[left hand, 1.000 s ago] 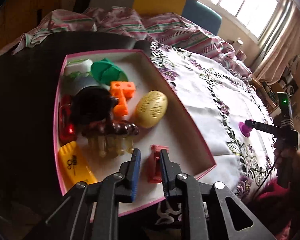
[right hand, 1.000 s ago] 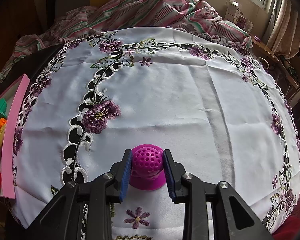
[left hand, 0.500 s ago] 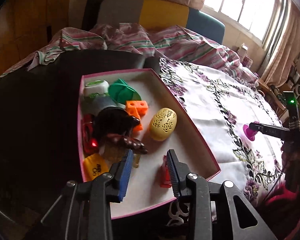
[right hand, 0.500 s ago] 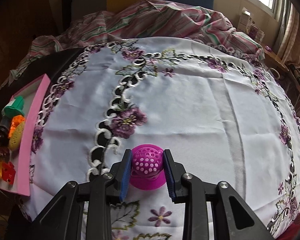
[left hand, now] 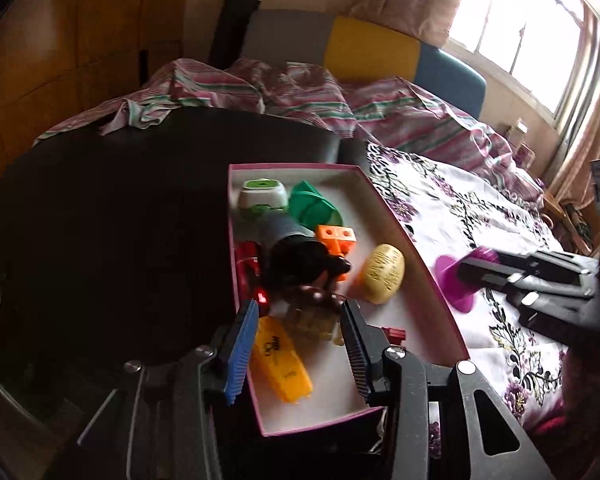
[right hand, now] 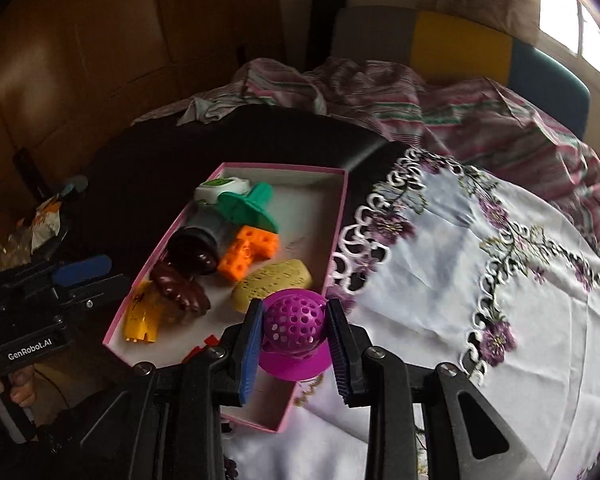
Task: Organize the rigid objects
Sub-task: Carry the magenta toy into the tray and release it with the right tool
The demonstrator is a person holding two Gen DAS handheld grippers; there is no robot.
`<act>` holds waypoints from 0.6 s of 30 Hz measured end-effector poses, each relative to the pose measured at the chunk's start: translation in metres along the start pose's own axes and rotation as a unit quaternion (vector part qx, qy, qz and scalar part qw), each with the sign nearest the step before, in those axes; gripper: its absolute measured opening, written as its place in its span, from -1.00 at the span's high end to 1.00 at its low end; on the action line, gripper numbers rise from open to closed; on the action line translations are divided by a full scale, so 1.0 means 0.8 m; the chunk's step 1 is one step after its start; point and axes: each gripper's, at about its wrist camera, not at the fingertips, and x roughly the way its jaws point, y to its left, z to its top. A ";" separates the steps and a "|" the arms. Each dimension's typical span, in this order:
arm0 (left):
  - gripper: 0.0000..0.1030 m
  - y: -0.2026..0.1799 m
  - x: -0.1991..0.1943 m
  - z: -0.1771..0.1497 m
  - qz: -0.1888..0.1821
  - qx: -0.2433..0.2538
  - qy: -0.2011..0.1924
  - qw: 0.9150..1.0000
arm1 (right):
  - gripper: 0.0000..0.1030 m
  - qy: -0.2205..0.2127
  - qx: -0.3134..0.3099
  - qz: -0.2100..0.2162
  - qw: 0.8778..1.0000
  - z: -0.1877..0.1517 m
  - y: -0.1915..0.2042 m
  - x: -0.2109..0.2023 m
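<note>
A bedroom with a bright window on the right and a headboard of grey, yellow and blue panels. A striped blanket (right hand: 440, 104) lies crumpled at the back of the bed. In front of it, a white cloth with purple embroidered flowers (right hand: 480, 280) covers the right side, and a dark surface (left hand: 120, 220) takes up the left.

A shallow pink box (right hand: 336, 216) sits where the dark surface meets the cloth, and everything else is placed around it. Inside the box, at the far end, are a white and green round case (left hand: 262, 198) and a green cone-shaped piece (left hand: 314, 208). Nearer the middle lie a grey tube (left hand: 284, 230), an orange block with holes (right hand: 248, 252) and a yellow egg-shaped piece (left hand: 382, 274). Along the box's left wall is a red item (left hand: 250, 276). At the near end are a dark brown flower-shaped lid (right hand: 180, 286) and a yellow flat piece (left hand: 280, 360).

The left gripper (left hand: 298, 350) hangs over the near end of the box; its fingers are spreading apart and nothing is pinched between them. The right gripper (right hand: 294, 346) is at the box's right wall, near its front corner. Its fingers pinch the domed top of a purple strainer plug (right hand: 294, 324), which is lifted above the box's edge. A hand (right hand: 4, 390) grips the left gripper's handle at the lower left of the box.
</note>
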 end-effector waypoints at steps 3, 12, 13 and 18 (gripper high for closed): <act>0.13 0.010 -0.003 0.000 0.003 -0.010 -0.001 1.000 | 0.41 0.031 -0.038 -0.006 0.999 0.003 0.026 0.032; -0.07 0.029 -0.005 -0.004 0.022 -0.029 -0.004 0.999 | 0.40 0.063 -0.002 0.016 0.998 0.007 0.035 0.083; -0.08 0.029 -0.005 -0.005 0.024 -0.029 -0.004 0.999 | 0.40 0.064 0.000 0.018 0.998 0.007 0.036 0.084; -0.15 0.030 -0.009 -0.005 0.040 -0.025 -0.011 0.999 | 0.40 0.071 0.012 0.010 0.997 0.000 0.033 0.090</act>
